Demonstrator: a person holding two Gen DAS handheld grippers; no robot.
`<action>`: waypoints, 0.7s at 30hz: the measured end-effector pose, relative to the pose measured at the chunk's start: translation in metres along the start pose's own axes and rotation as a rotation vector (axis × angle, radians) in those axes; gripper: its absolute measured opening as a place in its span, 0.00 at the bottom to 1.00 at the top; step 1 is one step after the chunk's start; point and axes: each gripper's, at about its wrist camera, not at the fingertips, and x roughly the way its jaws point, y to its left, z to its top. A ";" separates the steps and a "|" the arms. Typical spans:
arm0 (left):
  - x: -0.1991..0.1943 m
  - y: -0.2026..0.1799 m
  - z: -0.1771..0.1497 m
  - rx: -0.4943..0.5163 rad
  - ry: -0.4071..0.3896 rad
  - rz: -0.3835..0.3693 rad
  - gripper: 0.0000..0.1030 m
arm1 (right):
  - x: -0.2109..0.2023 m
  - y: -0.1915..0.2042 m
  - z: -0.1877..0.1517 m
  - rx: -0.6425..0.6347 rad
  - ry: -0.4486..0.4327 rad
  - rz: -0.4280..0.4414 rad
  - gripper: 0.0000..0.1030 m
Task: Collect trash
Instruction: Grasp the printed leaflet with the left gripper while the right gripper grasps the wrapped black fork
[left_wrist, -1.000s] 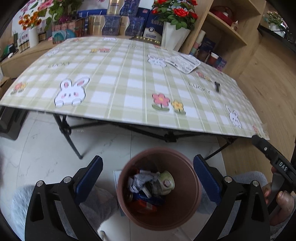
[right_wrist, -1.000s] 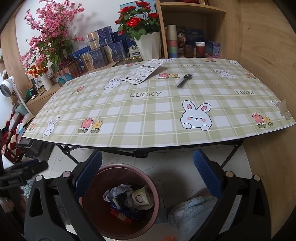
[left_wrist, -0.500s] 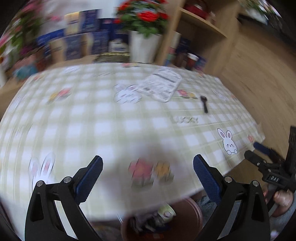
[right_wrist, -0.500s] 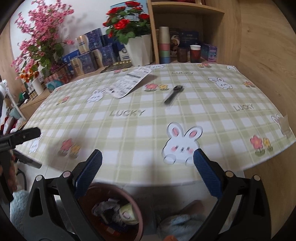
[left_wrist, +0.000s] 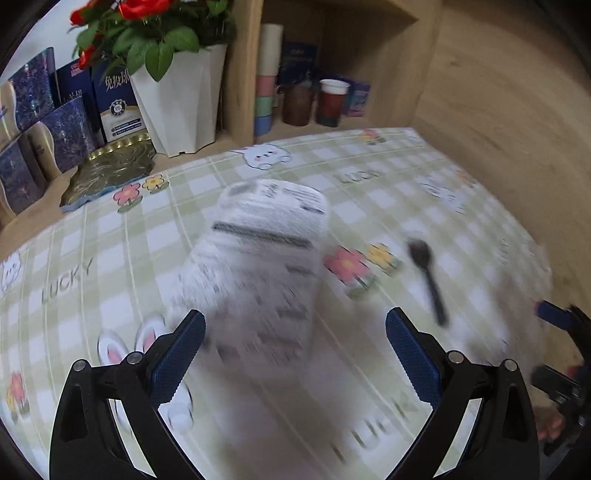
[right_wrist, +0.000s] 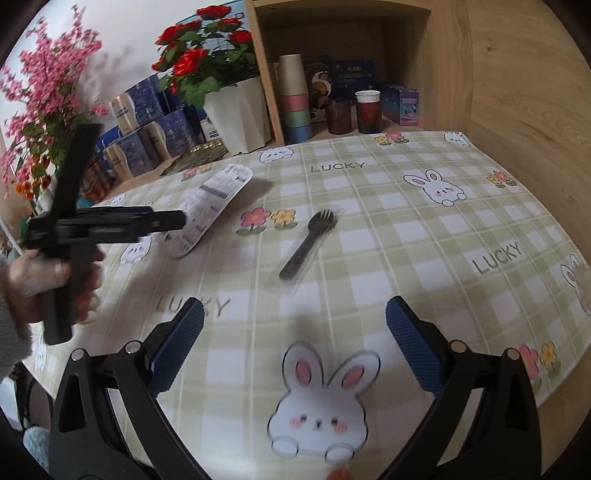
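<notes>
A white printed plastic wrapper (left_wrist: 258, 266) lies flat on the checked tablecloth (left_wrist: 92, 229), just ahead of my open, empty left gripper (left_wrist: 295, 354). It also shows in the right wrist view (right_wrist: 212, 206). A black plastic fork in a clear sleeve (right_wrist: 308, 245) lies ahead of my open, empty right gripper (right_wrist: 295, 347); it shows at the right of the left wrist view (left_wrist: 428, 277). The left gripper (right_wrist: 110, 221) appears from the side in the right wrist view, next to the wrapper.
A white pot of red roses (left_wrist: 177, 99), blue boxes (left_wrist: 48, 122) and a gold tray (left_wrist: 110, 173) stand behind the table. A wooden shelf holds stacked cups (right_wrist: 293, 99) and glasses. The table's right edge (right_wrist: 576, 295) meets a wooden floor.
Both grippers rose from the brown bin under the table and moved forward over the tabletop. The left closed in on the wrapper, the right on the fork. The bin left view.
</notes>
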 end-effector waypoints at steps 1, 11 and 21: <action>0.008 0.004 0.006 -0.003 0.007 -0.016 0.93 | 0.003 -0.002 0.003 0.003 -0.002 0.000 0.94; 0.056 0.004 0.026 0.104 0.102 0.069 0.93 | 0.032 -0.010 0.020 0.021 0.013 0.011 0.94; 0.064 -0.003 0.025 0.158 0.107 0.198 0.83 | 0.057 -0.003 0.027 0.025 0.070 0.032 0.94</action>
